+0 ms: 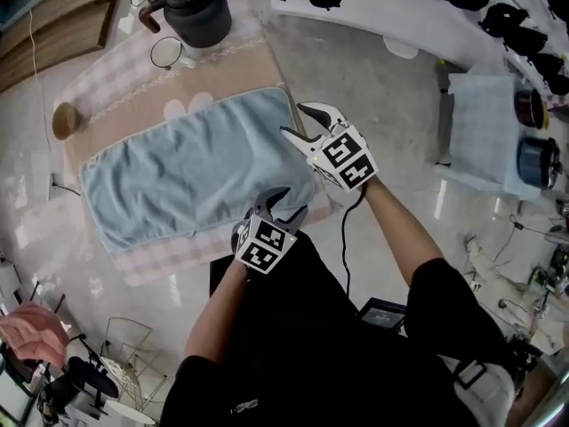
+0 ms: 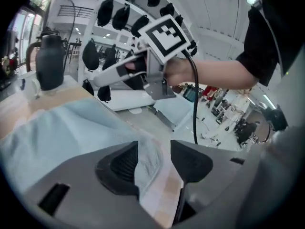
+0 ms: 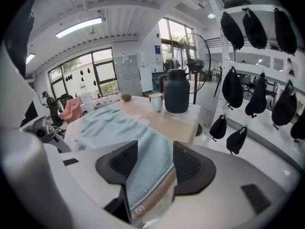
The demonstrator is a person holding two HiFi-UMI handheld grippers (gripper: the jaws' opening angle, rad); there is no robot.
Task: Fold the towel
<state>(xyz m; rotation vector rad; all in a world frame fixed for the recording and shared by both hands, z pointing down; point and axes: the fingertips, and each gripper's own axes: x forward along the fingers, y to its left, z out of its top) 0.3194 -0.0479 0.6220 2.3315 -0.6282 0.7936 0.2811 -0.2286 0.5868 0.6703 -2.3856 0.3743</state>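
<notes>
The towel (image 1: 191,172) lies spread flat and unfolded on the desk (image 1: 160,265), pale blue, with its long side running from about 8 o'clock to 2 o'clock in the head view. Nothing has been folded yet. The step in hand looks like taking hold of the short edge nearest the person.

The left gripper (image 1: 283,205) sits at the towel's 4 o'clock corner. In the left gripper view (image 2: 155,151) its jaws stand narrowly apart. The bunched corner of the towel (image 2: 71,128) rests between them, against the left jaw, and a strip of desk cloth shows before the right jaw. The grip is not closed on the fabric.

The right gripper (image 1: 307,124) hangs at the same short edge, toward 2 o'clock. In the right gripper view (image 3: 155,159) its jaws are also moderately apart, and the towel (image 3: 119,123) runs away between them toward 11 o'clock. I cannot tell whether they touch the fabric.

The next move calls for both grippers to close on their corners. They would then lift together and carry that edge across toward 8 o'clock, to meet the far short edge. An uneven pinch would leave the fold skewed.

A dark jug (image 1: 197,7) and a cup (image 1: 166,53) stand at 12 o'clock, well apart from the towel.
</notes>
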